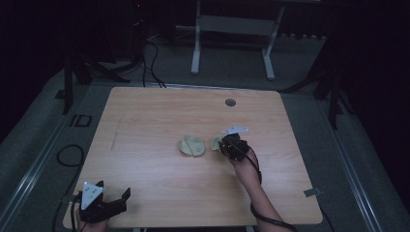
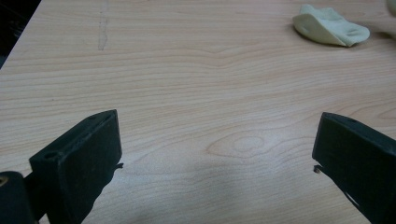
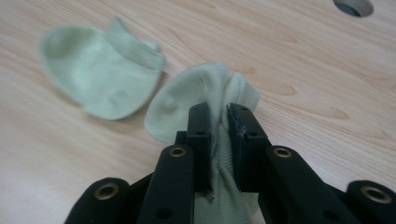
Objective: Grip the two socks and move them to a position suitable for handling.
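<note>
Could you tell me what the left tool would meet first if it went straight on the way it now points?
Bare table, probably: the open left tool aims across it, and the pale sock lies off to the right of that line.

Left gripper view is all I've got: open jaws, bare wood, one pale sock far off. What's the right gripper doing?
Observer: The right gripper is shut on a second sock, fabric bunched between its jaws.
Operator: Where is that one relative to the sock I see?
Observer: Just to its right in the high view, beside the first sock, near the middle of the table.
Operator: Anything else on the table?
Observer: A round hole near the far edge, beyond both socks.
Operator: And my left gripper?
Observer: The left gripper sits at the near left corner, well away from the socks.
</note>
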`<state>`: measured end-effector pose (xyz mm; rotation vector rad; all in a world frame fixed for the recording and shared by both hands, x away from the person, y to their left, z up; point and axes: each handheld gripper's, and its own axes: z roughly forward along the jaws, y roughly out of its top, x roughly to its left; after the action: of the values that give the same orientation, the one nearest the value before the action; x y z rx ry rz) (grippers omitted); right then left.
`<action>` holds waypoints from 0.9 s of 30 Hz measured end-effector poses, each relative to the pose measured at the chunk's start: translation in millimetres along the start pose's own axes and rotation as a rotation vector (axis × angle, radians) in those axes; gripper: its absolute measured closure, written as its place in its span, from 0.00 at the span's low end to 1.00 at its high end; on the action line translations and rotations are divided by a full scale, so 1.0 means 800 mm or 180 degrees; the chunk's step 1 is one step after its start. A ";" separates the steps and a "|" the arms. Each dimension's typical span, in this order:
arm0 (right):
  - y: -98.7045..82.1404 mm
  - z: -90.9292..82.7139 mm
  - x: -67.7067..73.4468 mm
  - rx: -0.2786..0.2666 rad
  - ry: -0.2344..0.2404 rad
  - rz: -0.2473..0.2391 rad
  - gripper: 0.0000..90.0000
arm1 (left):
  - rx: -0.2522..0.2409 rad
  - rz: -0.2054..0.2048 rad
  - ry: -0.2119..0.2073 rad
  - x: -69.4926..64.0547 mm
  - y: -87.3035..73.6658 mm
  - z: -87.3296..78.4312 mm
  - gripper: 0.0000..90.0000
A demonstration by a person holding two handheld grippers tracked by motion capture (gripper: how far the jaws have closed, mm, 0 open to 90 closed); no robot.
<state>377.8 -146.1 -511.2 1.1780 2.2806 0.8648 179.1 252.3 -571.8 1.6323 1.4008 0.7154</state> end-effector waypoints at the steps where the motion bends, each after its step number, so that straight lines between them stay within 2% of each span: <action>1: 0.000 -0.006 0.002 -0.0015 0.0009 -0.0027 0.88 | -0.0001 0.0005 -0.0001 0.000 0.000 0.000 0.02; 9: -0.009 -0.055 0.022 -0.0166 0.0170 -0.0144 0.88 | -0.0004 0.0001 -0.0006 -0.002 0.001 0.001 0.02; 13: -0.020 -0.075 0.038 -0.0211 0.0191 -0.0260 0.88 | 0.0001 0.0001 -0.0007 -0.003 0.001 0.001 0.02; 17: -0.036 -0.094 0.055 -0.0258 0.0269 -0.0311 0.88 | 0.0003 0.0003 -0.0013 -0.004 0.001 0.002 0.02; 21: -0.057 -0.107 0.078 -0.0256 0.0294 -0.0447 0.88 | 0.0011 0.0017 -0.0017 -0.005 0.002 0.004 0.02; 26: -0.079 -0.113 0.093 -0.0263 0.0400 -0.0394 0.88 | 0.0014 0.0046 -0.0022 -0.007 0.003 0.005 0.02; 27: -0.091 -0.114 0.101 -0.0242 0.0439 -0.0395 0.88 | 0.0022 0.0047 -0.0015 -0.008 0.003 0.005 0.02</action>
<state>236.4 -141.4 -504.2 0.9600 2.3786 1.0029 182.2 245.1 -571.1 1.6501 1.3906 0.7155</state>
